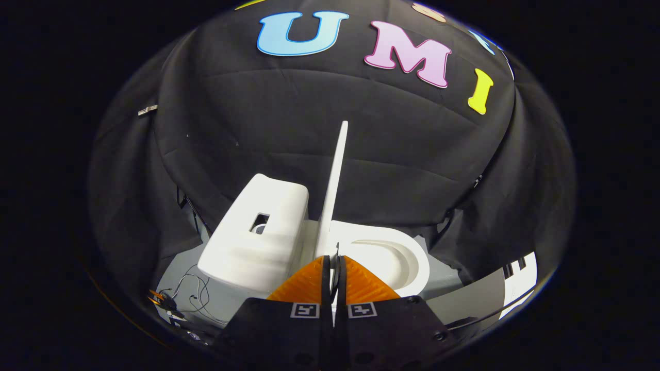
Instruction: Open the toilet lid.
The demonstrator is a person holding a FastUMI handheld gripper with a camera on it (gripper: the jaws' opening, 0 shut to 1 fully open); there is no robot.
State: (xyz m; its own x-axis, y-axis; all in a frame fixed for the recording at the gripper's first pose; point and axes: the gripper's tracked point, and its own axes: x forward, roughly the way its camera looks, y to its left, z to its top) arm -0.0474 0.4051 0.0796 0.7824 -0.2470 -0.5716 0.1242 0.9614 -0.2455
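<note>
Gripper (333,260) front and centre in the gripper view, fingers drawn almost together and pinching the lower edge of the toilet lid (333,190). Both fingertips (315,268) pressed against that thin white panel, one on each side. Clamped, then, with the lid's edge running right down the narrow slot between them.

Lid itself standing nearly upright, seen edge-on, rising from the fingers as a slim white blade that leans slightly to the right against the dark booth cloth (258,129) behind.

Just to the right of the lid and beyond the fingers: toilet bowl (412,257), white, oval rim exposed, hollow inside visible, uncovered. Just to the left of the lid: toilet tank (258,242), a rounded white block with a small rectangular opening in its top face, sitting close beside the lid's hinge end.

Grey floor (443,281) showing around the base of the toilet. Left of the tank, down on that floor, a loose tangle of thin cables (193,288), well apart from the fingers. Off to the right, a pale board with dark markings (518,278), too distorted to make out.
</note>
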